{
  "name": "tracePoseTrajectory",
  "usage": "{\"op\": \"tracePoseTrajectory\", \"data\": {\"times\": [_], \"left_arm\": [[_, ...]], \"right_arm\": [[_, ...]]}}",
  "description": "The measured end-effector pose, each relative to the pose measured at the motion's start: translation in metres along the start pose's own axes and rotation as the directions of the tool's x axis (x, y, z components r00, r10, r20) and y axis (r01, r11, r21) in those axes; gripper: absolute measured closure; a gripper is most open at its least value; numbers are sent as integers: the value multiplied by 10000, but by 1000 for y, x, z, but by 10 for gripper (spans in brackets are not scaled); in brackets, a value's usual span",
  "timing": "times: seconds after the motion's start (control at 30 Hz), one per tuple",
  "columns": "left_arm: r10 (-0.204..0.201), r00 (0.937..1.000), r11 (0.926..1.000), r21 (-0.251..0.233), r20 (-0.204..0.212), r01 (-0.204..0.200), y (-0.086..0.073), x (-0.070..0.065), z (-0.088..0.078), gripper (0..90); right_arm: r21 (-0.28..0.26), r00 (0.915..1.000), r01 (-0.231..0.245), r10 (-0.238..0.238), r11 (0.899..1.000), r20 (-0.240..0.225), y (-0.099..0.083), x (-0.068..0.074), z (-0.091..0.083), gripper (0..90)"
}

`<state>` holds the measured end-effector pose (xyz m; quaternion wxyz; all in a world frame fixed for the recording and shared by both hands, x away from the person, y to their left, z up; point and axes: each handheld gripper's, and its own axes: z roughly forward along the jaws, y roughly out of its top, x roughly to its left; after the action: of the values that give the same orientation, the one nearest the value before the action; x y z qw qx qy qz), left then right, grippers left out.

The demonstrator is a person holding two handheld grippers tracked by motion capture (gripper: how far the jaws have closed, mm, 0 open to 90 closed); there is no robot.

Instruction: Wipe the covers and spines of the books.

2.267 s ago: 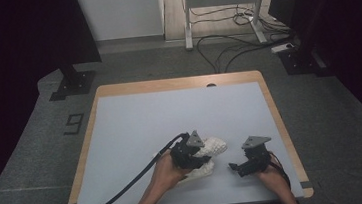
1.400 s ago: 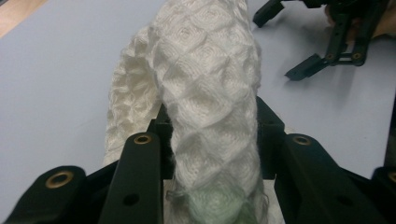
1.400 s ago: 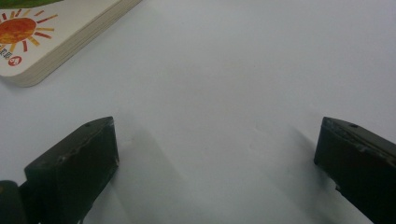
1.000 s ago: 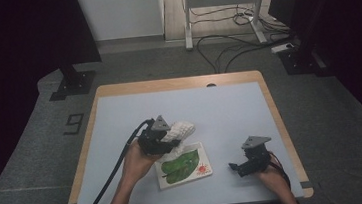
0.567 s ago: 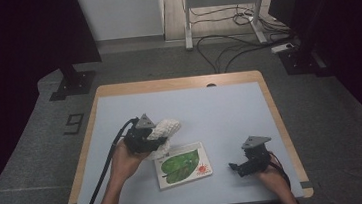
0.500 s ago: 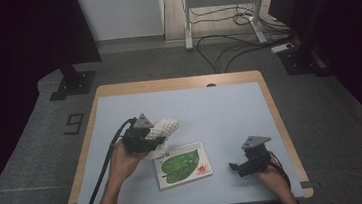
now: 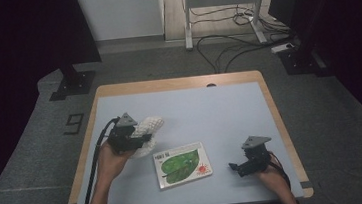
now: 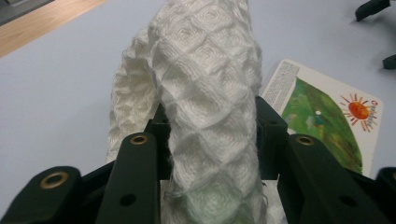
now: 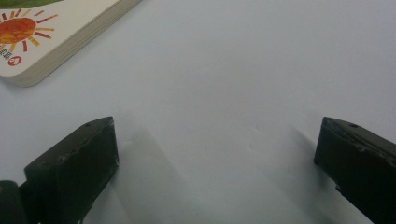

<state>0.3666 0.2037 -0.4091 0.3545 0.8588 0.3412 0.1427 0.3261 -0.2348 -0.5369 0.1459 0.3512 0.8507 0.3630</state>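
We cannot see the near end of the white waffle-knit cloth in the left gripper view: it blurs and runs off the bottom edge between the black fingers. The cloth also covers the near left part of the green picture book with an orange sun, whose back-cover print is too small to read. In the right gripper view the same book is cut off by the top and left edges.
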Motion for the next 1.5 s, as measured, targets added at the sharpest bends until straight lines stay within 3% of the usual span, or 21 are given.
{"op": "tracePoseTrajectory", "data": {"times": [0.33,0.7,1.13,1.5], "left_arm": [[-486,9977,9988,-84,-465,482,-15,21,-13,600],[-1096,9893,9940,-131,-962,1089,-36,48,-20,588],[-1749,9785,9842,95,-1092,1770,-63,69,5,579],[-2031,9748,9785,165,-922,2055,-77,71,29,576]], "right_arm": [[-2,10000,-4,4,10000,-12,0,0,0,0],[-4,10000,-2,2,10000,0,0,0,0,0],[-3,10000,-6,6,10000,4,0,0,0,0],[-14,10000,-5,5,10000,2,0,0,0,0]]}}
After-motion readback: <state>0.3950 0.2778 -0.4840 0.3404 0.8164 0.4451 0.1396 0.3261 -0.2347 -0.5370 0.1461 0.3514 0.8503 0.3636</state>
